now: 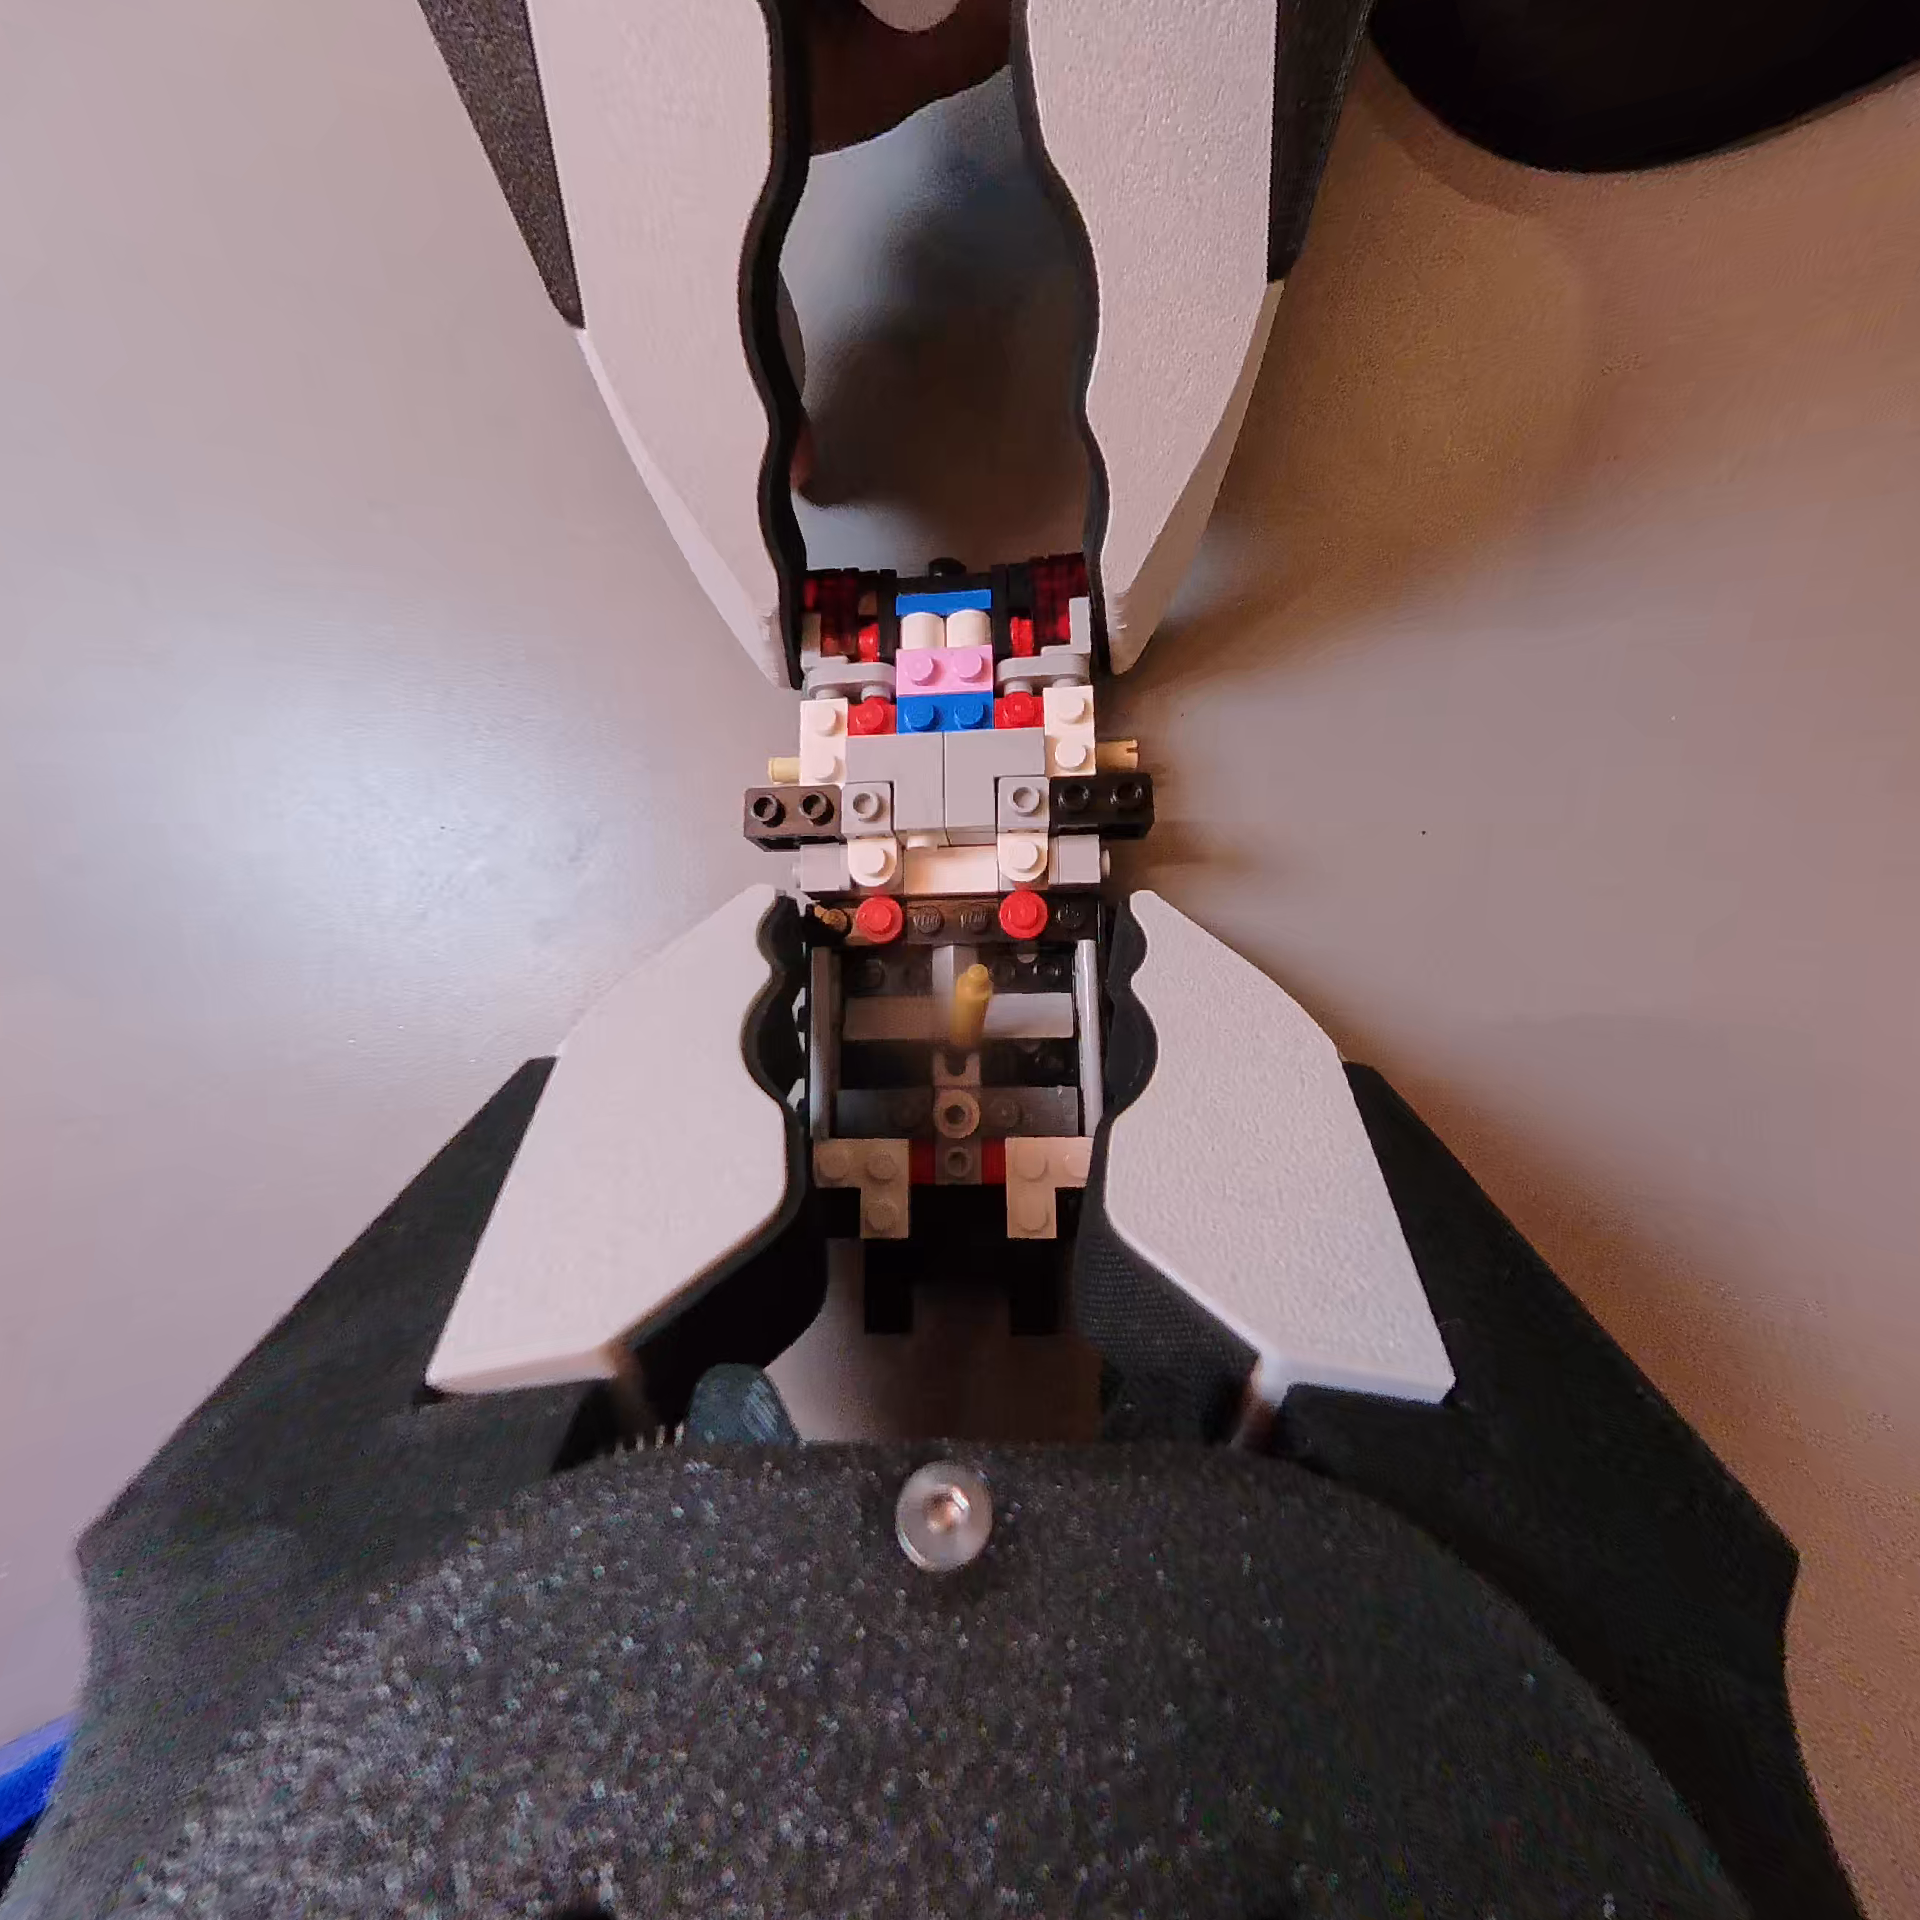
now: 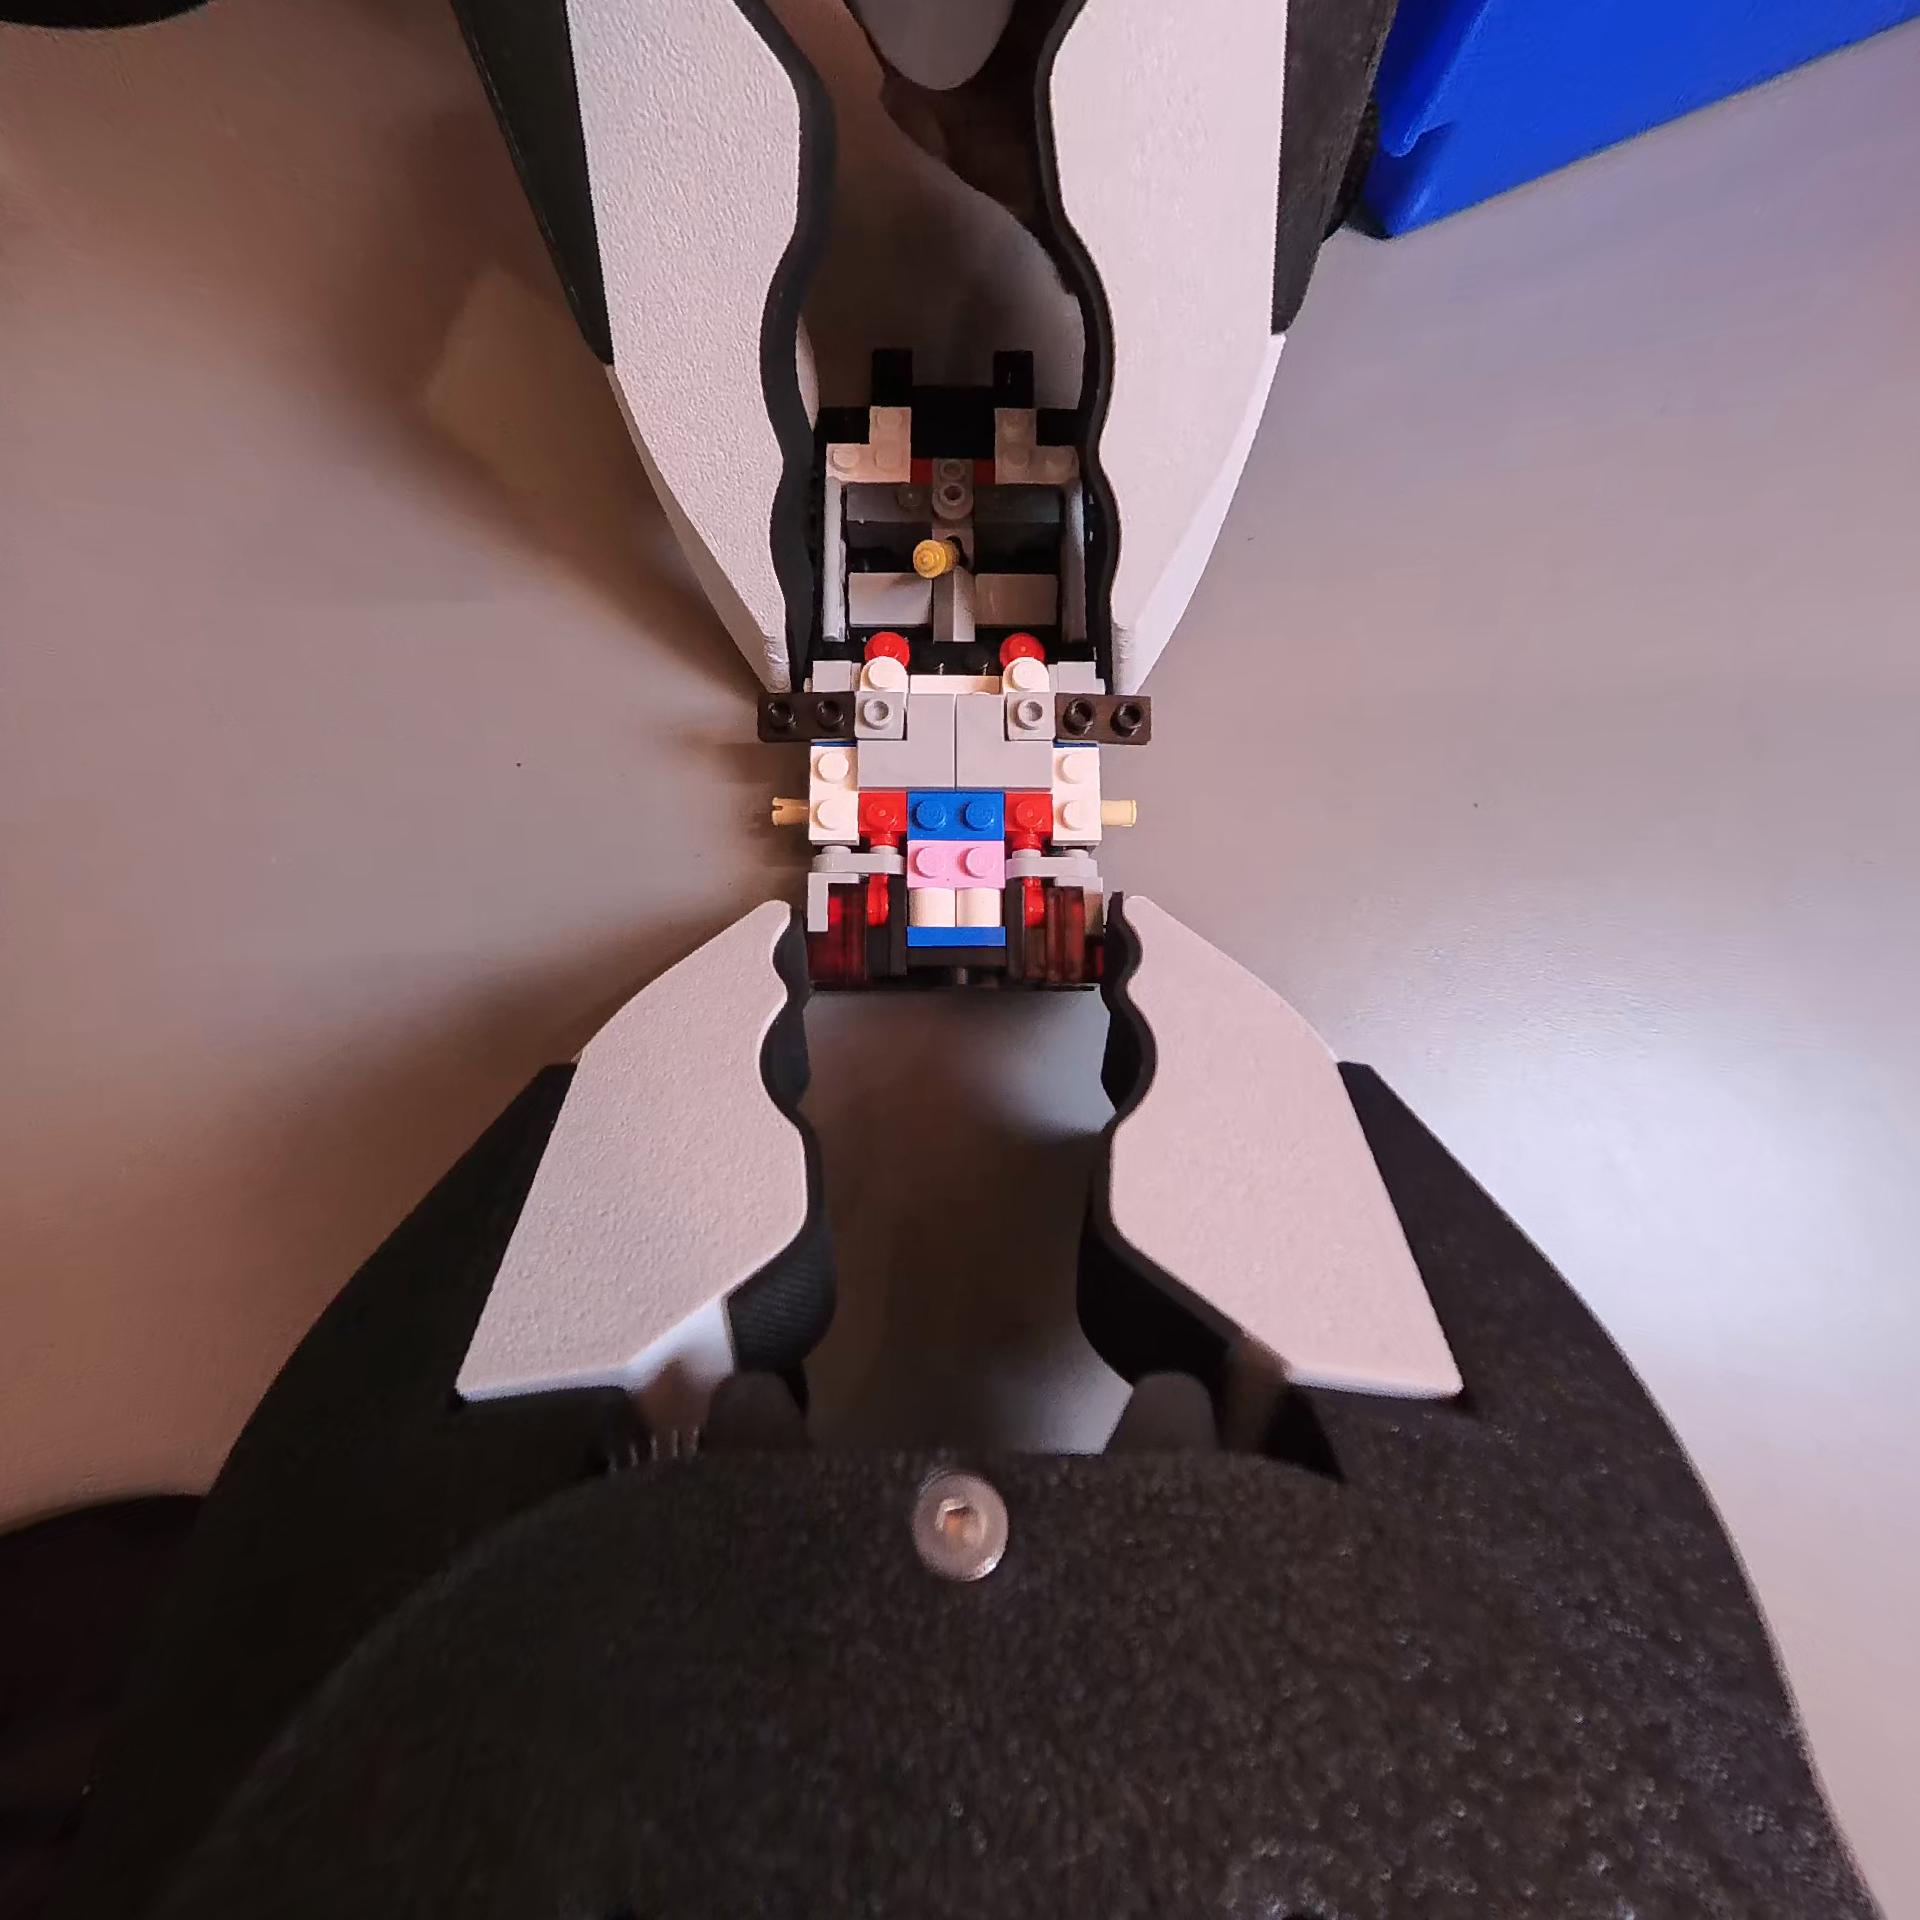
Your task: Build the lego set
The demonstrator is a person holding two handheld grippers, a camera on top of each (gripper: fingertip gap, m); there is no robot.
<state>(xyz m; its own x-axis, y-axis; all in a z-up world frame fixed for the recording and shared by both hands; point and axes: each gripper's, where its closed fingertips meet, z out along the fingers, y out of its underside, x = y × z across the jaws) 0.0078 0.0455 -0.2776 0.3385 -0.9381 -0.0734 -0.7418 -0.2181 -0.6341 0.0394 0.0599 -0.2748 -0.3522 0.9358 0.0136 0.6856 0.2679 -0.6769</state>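
Note:
A small brick model of white, grey, black, red, blue and pink bricks hangs between both grippers just above a pale table. In the left wrist view my left gripper is shut on its black-and-grey end, which has a tan peg standing up inside. The right gripper comes in from the top and clamps the opposite end, with dark red clear pieces. In the right wrist view my right gripper is shut on that red end of the model, and the left gripper grips the far end.
The pale grey table lies under everything. A blue bin stands at the upper right of the right wrist view. A dark rounded object sits at the top right of the left wrist view. Tip to tip, the grippers are about 4 centimetres apart.

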